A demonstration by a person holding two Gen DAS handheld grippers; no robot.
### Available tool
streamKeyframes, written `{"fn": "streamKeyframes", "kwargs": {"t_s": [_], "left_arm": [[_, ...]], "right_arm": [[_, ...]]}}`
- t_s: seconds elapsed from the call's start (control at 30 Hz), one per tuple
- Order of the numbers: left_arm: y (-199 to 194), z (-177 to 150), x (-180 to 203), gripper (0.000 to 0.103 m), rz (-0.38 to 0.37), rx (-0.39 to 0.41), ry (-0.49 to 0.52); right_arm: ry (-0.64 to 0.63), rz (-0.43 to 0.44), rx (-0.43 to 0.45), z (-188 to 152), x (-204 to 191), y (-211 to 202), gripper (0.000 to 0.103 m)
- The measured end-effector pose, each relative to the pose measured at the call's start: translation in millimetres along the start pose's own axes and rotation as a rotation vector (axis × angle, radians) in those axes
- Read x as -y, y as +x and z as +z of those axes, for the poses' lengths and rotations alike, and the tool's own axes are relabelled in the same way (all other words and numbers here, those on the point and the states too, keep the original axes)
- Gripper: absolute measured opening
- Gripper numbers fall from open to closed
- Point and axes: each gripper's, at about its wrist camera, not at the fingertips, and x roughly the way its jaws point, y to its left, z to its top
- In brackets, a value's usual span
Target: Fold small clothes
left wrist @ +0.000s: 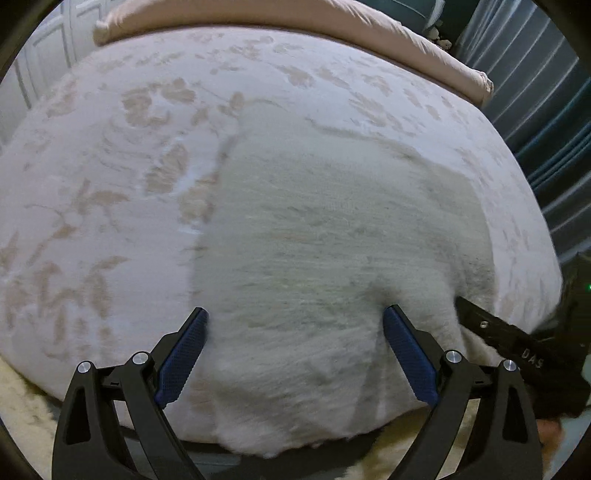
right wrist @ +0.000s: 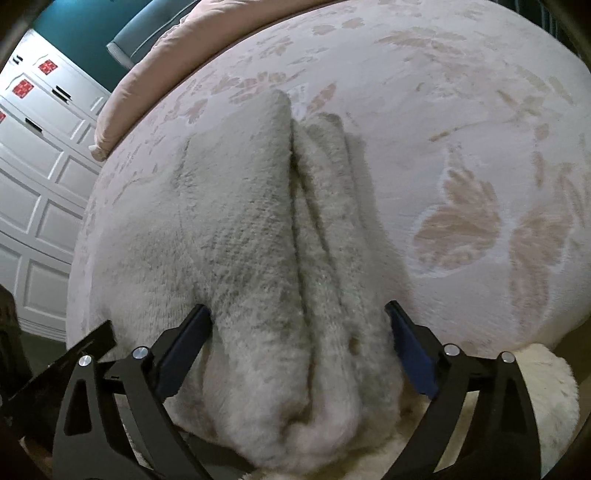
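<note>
A fluffy pale grey garment [left wrist: 332, 229] lies on a bed with a pink floral cover [left wrist: 92, 177]. In the left wrist view my left gripper [left wrist: 295, 317] is open, its blue-padded fingers [left wrist: 184, 354] astride the garment's near edge at the bed's front. In the right wrist view the garment [right wrist: 258, 240] shows stacked folded layers along its right side. My right gripper [right wrist: 299, 314] is open, its jaws standing on either side of the folded edge. The right gripper's black body also shows in the left wrist view [left wrist: 517, 350] at the garment's right corner.
A beige pillow or bolster [left wrist: 295, 18] runs along the bed's far side. White panelled cupboard doors [right wrist: 37, 184] stand to the left, dark teal curtains [left wrist: 546, 147] to the right. A cream shaggy rug [right wrist: 546, 406] lies below the bed's front edge.
</note>
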Motion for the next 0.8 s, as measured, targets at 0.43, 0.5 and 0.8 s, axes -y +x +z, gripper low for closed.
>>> {"fn": "streamKeyframes", "kwargs": {"t_s": [0.43, 0.5, 0.8], "left_arm": [[28.5, 15.2, 15.2, 0.098, 0.073, 0.029, 0.042], [31.6, 17.3, 18.0, 0.098, 0.090, 0.033, 0.038], [38.1, 19.4, 23.6, 0.098, 0.115, 0.055, 0.052]], "right_arm": [[-0.049, 0.147, 0.050, 15.8, -1.9, 19.7, 0.098], [-0.055, 0.155, 0.060, 18.2, -3.9, 22.5, 0.098], [-0.024, 0.226, 0.079, 25.5, 4.5, 27.0, 0.098]]}}
